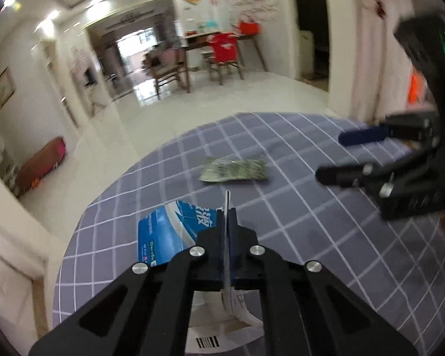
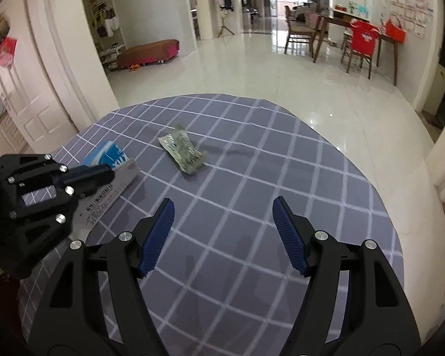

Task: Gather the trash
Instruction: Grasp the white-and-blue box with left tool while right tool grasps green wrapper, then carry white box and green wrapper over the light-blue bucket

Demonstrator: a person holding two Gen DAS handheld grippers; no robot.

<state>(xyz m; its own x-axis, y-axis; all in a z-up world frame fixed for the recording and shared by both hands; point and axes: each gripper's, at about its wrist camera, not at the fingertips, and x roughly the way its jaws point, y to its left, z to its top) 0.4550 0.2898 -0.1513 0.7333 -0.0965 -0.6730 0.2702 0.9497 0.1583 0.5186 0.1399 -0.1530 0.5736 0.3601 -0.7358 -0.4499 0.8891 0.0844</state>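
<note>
Your left tool [image 1: 227, 216] is clamped shut on the edge of the blue-and-white flattened carton [image 1: 166, 234] at the bench's [image 2: 281, 160] left side, so the pickup step is in hand. Your right tool [image 2: 224, 234] is wide open and empty; next, I judge, it must reach the crumpled green wrapper [image 2: 183, 152] mid-bench. Two trash pieces: one carton, one wrapper.

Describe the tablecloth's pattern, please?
Grey-purple tablecloth with a white grid; clearest in the right wrist view.
</note>
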